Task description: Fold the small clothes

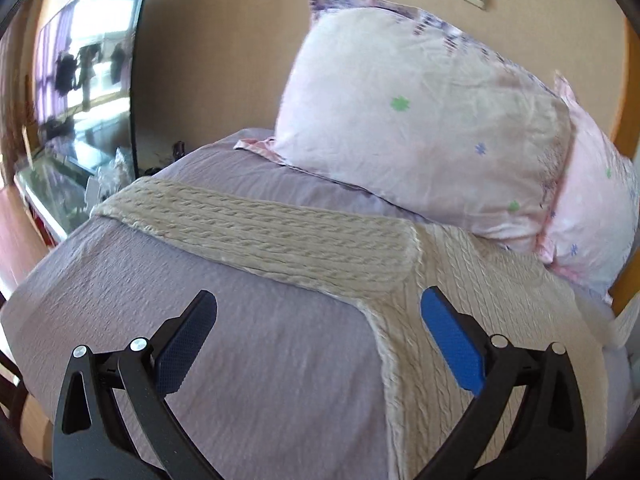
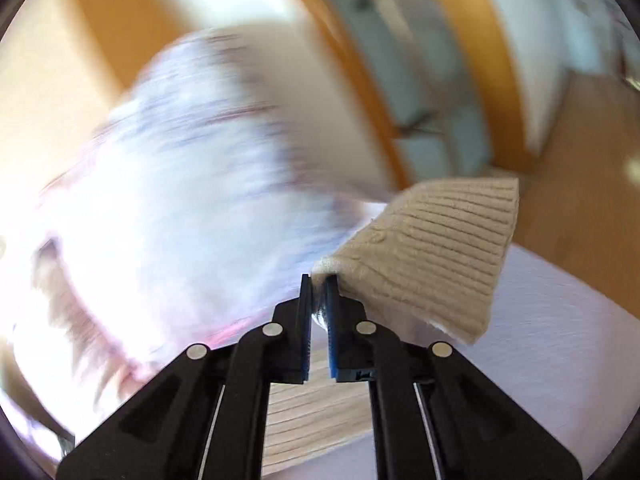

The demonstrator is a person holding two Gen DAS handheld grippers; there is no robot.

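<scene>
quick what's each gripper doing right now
Left gripper: open, holding nothing, above the sweater on the bed.
Right gripper: closed on a ribbed edge of the sweater.

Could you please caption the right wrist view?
Right hand-held gripper shut on the beige knit sweater's cuff, lifted over the lavender bedsheet.

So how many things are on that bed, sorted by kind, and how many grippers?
Pillows: 2, a big one and a smaller pink one
Cream knitted sweater: 1
Grippers: 2, left gripper open, right gripper shut on the sweater's cuff
Total: 5
</scene>
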